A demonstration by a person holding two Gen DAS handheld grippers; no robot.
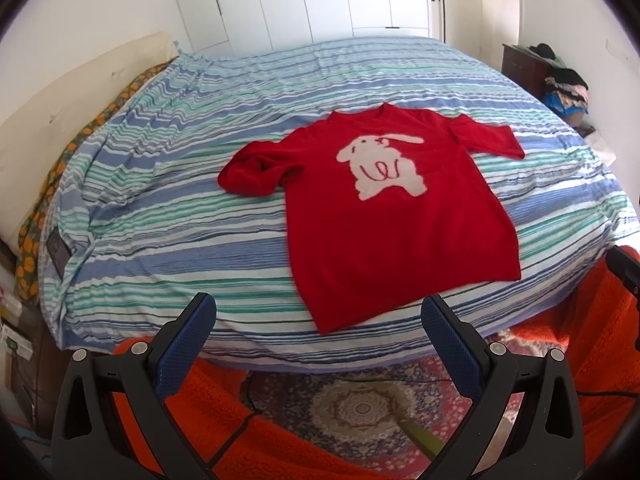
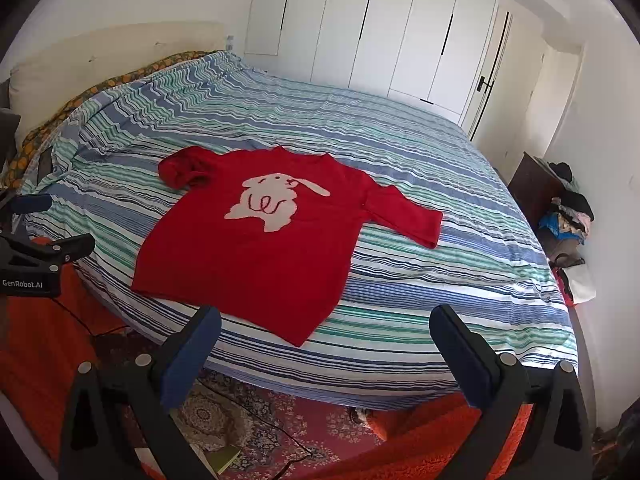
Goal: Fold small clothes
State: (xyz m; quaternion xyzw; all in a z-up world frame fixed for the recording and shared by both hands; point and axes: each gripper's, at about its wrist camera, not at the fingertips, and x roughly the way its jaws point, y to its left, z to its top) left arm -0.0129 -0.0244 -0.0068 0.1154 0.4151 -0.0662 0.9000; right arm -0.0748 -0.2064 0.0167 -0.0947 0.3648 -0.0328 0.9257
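1. Your left gripper [image 1: 318,314] hangs nearest the lens, released, its jaws spread wide with nothing between them, short of the near edge of the bed [image 1: 160,208].
2. Your right gripper [image 2: 325,326] is likewise released and empty, poised off the same near edge, farther toward the right side.
3. Between and beyond them, the red sweater [image 1: 396,216] lies face up on the striped cover, its hem close to the near edge and its neckline pointing toward the far edge, so both sides are within reach for a symmetrical fold.
4. Its white rabbit motif [image 1: 380,166] faces up, which suggests no fold has been made yet.
5. Note the left sleeve [image 1: 256,170]: it is bunched and rumpled, while the right sleeve [image 2: 408,216] lies spread flat; you will probably need to smooth the bunched one first.
6. Under you, the patterned rug [image 1: 360,404] covers the floor.
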